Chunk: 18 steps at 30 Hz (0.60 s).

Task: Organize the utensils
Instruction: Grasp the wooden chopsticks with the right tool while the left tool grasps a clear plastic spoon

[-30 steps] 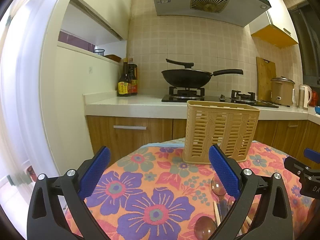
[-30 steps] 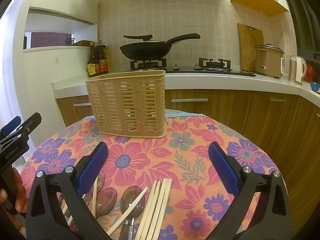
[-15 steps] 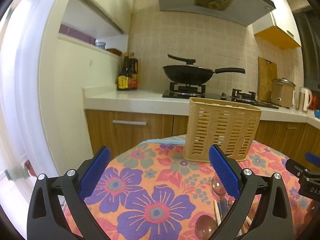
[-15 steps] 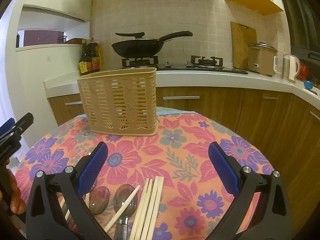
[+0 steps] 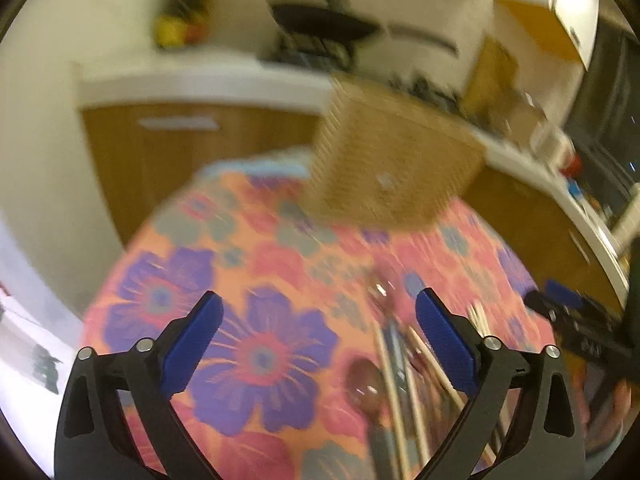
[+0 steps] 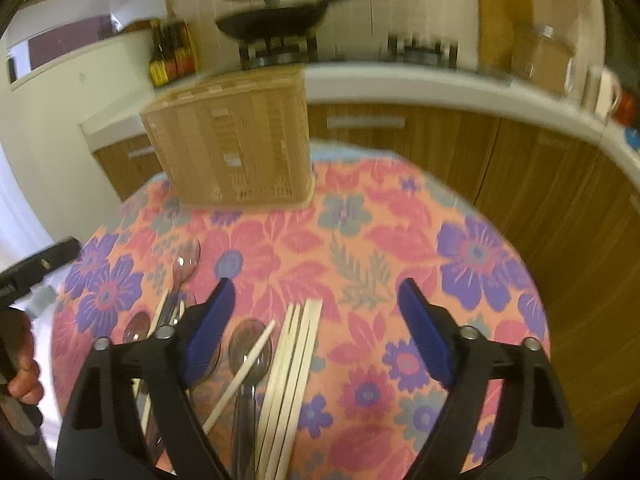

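Note:
A beige slotted utensil basket [image 6: 236, 148] [image 5: 392, 168] stands upright at the far side of the flowered table. Several pale chopsticks [image 6: 292, 364] lie side by side on the cloth, with one loose chopstick [image 6: 240, 376] across a clear spoon [image 6: 248, 344]. More spoons [image 6: 186, 264] lie to the left. My right gripper [image 6: 316, 300] hovers over the chopsticks, its jaws closing with nothing pressed between the pads. My left gripper [image 5: 318, 320] is open over bare cloth, left of the blurred spoons [image 5: 364, 376] and chopsticks [image 5: 396, 380].
The round table [image 6: 472, 248] has a floral cloth and drops off on all sides. Behind it run wooden cabinets [image 6: 520, 168] and a white counter with a wok [image 6: 276, 20] on the stove and bottles [image 6: 172, 56]. A hand [image 6: 20, 376] holds the left tool.
Both grippers have tipped down toward the table, so more of the utensils shows. The right jaws stand narrower than before. The left view has swung right and is blurred.

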### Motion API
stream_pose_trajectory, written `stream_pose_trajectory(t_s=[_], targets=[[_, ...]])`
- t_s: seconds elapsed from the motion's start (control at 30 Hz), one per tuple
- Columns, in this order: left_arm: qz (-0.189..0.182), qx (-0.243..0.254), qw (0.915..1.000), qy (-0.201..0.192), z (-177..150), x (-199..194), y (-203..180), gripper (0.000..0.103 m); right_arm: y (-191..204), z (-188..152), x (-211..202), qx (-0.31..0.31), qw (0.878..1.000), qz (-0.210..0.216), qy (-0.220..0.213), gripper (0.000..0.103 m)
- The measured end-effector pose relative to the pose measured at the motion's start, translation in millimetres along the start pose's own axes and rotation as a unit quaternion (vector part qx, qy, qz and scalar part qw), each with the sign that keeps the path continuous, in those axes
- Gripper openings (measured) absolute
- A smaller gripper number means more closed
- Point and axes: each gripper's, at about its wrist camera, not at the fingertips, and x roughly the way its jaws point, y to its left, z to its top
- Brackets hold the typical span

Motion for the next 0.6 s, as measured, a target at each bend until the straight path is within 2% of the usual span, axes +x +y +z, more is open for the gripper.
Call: stream_pose_trajectory(t_s=[0.03,0.1,0.23,0.33,0.47,0.6], targets=[[-0.015,0.000,0.9996,0.023,3,10,-4,0.086,-5,0,4,0.009,1.000,0.009,0.008,0.069],[-0.044,-0.007,0.9971,0.062,9,36,-11,0.081,-17,5,15,0.030,0.997,0.029,0.059,0.063],[-0.055,-0.004,0.9916,0.117,17,74,-26,0.073,-31,-1,39,0.046,0.985,0.058,0.156,0.048],[-0.056,0.002,0.9881,0.144,24,84,-36,0.069,-30,-8,50,0.041,0.976,0.073,0.199,0.034],[-0.039,0.017,0.9865,0.158,29,97,-51,0.058,-26,-10,56,0.039,0.972,0.084,0.216,0.032],[-0.036,0.010,0.9852,0.167,30,103,-52,0.054,-23,-6,63,0.041,0.972,0.074,0.217,0.028]])
